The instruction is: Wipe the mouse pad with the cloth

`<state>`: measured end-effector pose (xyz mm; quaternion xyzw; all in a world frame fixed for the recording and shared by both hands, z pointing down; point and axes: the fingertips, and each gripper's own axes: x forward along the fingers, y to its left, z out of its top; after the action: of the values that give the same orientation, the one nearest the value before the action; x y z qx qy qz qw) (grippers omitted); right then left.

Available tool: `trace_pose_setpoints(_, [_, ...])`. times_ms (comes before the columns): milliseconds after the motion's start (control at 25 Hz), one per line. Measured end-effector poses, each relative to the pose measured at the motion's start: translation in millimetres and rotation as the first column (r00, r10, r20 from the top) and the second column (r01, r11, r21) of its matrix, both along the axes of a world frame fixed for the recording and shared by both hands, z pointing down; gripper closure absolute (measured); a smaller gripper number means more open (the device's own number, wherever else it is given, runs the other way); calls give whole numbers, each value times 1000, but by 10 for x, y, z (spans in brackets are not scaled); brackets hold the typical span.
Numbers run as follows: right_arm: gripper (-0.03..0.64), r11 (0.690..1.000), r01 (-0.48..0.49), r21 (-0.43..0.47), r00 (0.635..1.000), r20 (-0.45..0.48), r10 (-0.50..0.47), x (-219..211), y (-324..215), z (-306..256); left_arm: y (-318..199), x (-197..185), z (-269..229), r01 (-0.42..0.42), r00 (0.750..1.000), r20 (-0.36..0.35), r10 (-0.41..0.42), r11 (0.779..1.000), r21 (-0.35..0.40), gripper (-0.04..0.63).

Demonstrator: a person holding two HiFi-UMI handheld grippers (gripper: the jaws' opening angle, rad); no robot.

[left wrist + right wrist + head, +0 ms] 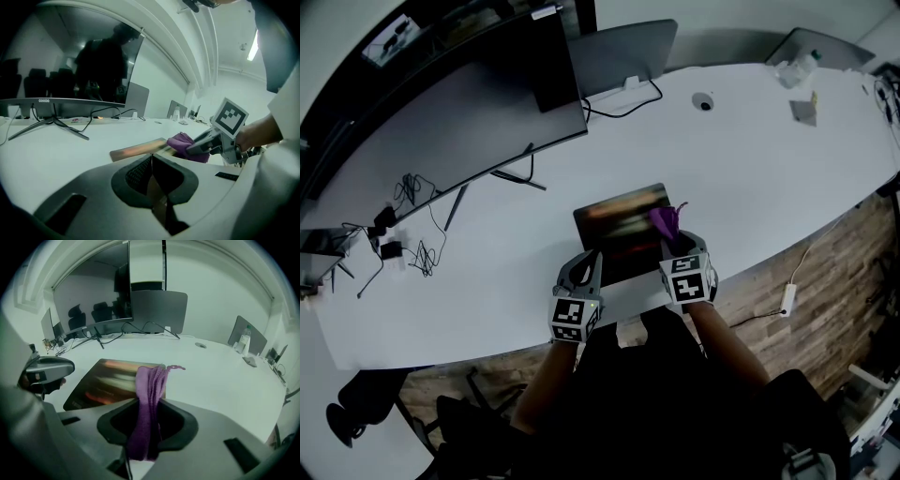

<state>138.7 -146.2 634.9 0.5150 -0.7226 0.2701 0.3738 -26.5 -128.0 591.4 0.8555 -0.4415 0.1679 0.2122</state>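
– Purple cloth [149, 394]: by what is it held, and where?

– It is clamped upright between the closed jaws of the right gripper [147, 427], with its free end sticking out forward. In the head view it is seen over the near right part of the mouse pad [619, 225].

– How is the mouse pad laid out?

– A dark pad with blurred orange streaks is laid flat on the white table [722, 159], close to the near edge. Its long axis runs from left to right, slightly tilted. From the right gripper view, most of the pad is seen ahead and to the left of the jaws.

– And the left gripper [151, 180]?

– It is placed at the pad's near left corner. Its jaws are shut, and a thin brownish strip, judged to be the pad's edge, is pinched between them.

– What does the coming move turn on?

– The cloth is nearer the pad's right end, so a stroke leftward along the long axis is judged to be needed. The pad would be steadied from the left.
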Motion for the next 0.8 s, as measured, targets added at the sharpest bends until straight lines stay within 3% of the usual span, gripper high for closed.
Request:
trace_pose_setpoints(480, [499, 1000, -1, 8, 1000, 6, 1, 166, -35, -17, 4, 122, 46, 6, 1000, 7, -6, 1000, -13, 572])
trace_pose_setpoints(800, [499, 991, 34, 130, 998, 49, -40, 65, -200, -387, -108, 124, -169, 19, 1000, 1, -19, 999, 33, 572])
